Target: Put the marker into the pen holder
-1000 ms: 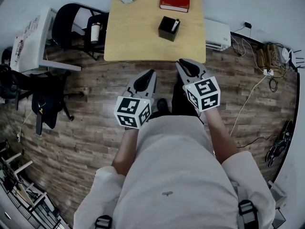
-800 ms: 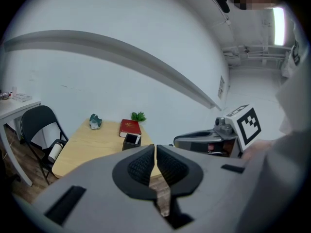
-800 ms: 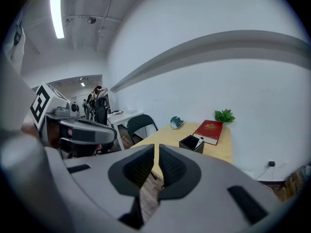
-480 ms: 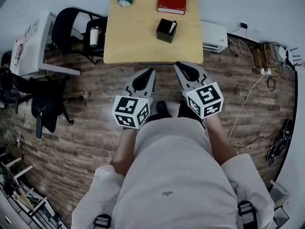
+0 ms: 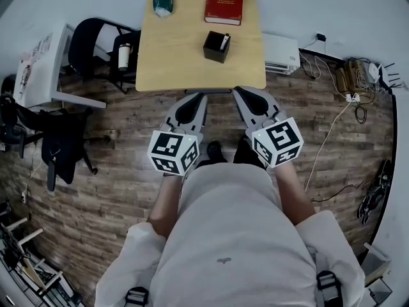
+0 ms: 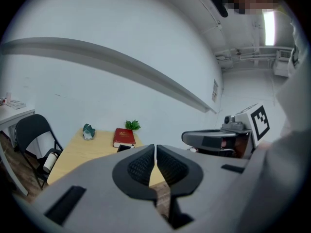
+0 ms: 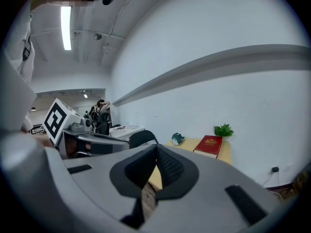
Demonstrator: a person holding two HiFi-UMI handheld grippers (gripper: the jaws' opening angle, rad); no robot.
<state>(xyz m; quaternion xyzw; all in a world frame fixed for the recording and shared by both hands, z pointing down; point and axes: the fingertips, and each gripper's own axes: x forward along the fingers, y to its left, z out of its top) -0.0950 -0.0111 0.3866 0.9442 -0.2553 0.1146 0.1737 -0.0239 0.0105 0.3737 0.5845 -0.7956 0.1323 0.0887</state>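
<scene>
Table [image 5: 185,66]: light wooden top, seen from above, beyond both grippers.
Pen holder [image 5: 214,48]: black open box standing right of the table's middle, between the red book and the near edge.
Marker [image 5: 224,41]: white, standing tilted inside the pen holder, toward its right side.
Red book [image 5: 223,4]: lying flat at the far edge, right of centre and apart from the pen holder.
Green object [image 5: 162,3]: at the far left corner; its kind cannot be made out.
Plant [image 7: 223,130]: small and leafy, just behind the red book at the far edge.
Left gripper [image 5: 195,96]: held over the plank floor [image 5: 115,171], just short of the table's near edge; jaws pressed together with nothing between them.
Right gripper [image 5: 241,92]: beside the left gripper, at the same near edge; jaws meeting tip to tip, empty.
Chair [image 5: 89,37]: dark, standing off the table's left edge.
</scene>
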